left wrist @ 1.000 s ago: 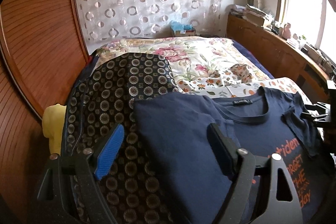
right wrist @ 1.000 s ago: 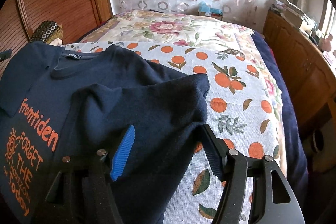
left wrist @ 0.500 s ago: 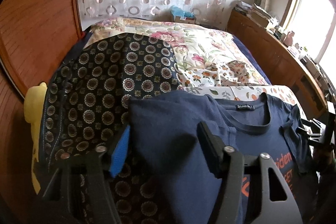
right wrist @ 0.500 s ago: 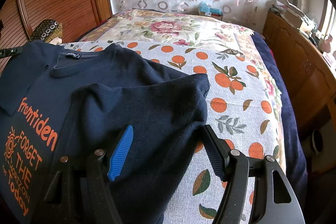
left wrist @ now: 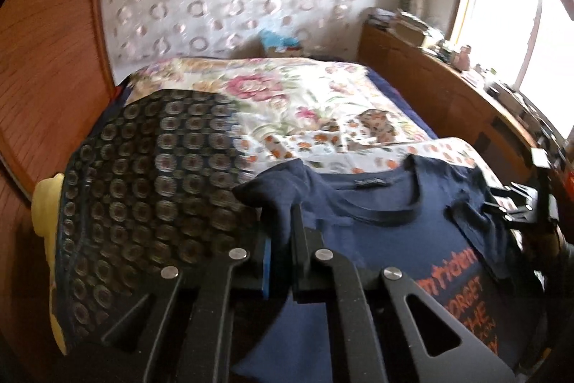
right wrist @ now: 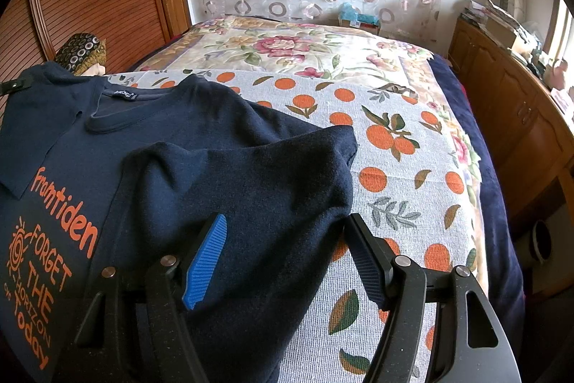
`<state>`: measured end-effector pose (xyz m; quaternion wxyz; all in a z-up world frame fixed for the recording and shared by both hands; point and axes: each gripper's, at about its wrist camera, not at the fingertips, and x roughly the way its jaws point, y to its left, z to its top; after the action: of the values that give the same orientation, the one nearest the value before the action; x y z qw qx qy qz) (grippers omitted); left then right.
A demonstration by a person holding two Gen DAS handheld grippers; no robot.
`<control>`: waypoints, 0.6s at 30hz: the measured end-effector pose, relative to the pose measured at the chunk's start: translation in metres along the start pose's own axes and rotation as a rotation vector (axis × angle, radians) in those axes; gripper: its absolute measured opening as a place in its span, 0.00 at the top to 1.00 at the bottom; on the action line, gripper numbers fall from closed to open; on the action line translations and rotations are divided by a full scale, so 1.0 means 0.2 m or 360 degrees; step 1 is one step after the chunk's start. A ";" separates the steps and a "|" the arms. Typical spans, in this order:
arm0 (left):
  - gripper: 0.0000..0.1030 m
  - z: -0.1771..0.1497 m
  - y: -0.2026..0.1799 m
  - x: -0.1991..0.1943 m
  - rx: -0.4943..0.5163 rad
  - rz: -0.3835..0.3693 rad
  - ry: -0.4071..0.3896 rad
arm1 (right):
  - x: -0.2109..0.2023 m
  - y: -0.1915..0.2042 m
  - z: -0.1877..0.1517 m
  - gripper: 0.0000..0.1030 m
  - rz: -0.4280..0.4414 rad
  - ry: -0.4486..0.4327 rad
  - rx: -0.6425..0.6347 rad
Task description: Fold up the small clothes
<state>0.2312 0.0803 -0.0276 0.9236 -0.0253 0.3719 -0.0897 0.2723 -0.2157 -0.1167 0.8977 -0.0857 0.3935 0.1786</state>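
Left gripper (left wrist: 280, 239) pinches the navy T-shirt's (right wrist: 222, 167) left sleeve; right gripper (right wrist: 287, 257) – jaws spread – straddles the near right sleeve.

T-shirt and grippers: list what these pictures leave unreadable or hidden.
- T-shirt hem: cut off by the bottom edge in both views, behind the gripper bodies.
- Orange print: its start is hidden in the left view by a folded sleeve and motion blur.
- Collar label: too small to read.
- Left gripper: how much cloth it pinches is hidden between the fingers.
- Right gripper: contact with the cloth unclear.
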 end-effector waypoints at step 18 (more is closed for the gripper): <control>0.92 -0.30 -0.20 -0.10 0.0012 -0.0113 0.0002 | 0.11 -0.11 0.14 0.48 0.0069 0.0011 0.0128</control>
<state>0.1698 0.0468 -0.0524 0.9196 -0.0349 0.3711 -0.1239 0.3150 -0.2224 -0.1138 0.8950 -0.0415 0.4053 0.1817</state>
